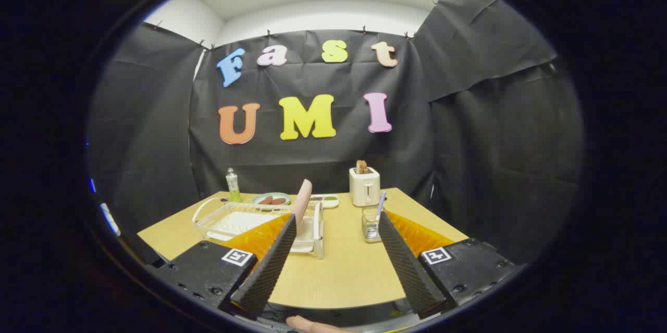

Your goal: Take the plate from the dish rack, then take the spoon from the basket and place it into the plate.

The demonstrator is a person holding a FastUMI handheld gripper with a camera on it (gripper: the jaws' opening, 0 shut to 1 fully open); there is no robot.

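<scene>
Claw [337,223] spread wide, gripping nothing, held back above the near edge of the desk [338,270]. Plate [302,199] stands on edge in the dish rack [250,221], just beyond my left finger, its long axis near upright, tipped slightly. Spoon [381,205] sits handle-up in the basket [371,224], just ahead of the right finger. I judge the plate comes first: forward and a little left.

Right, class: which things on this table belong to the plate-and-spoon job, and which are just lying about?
Job:
- plate, upright in the dish rack
- spoon, standing in the basket
- gripper, open, nothing between its fingers

Lying about:
- toaster
- bottle
- dish of food
</scene>
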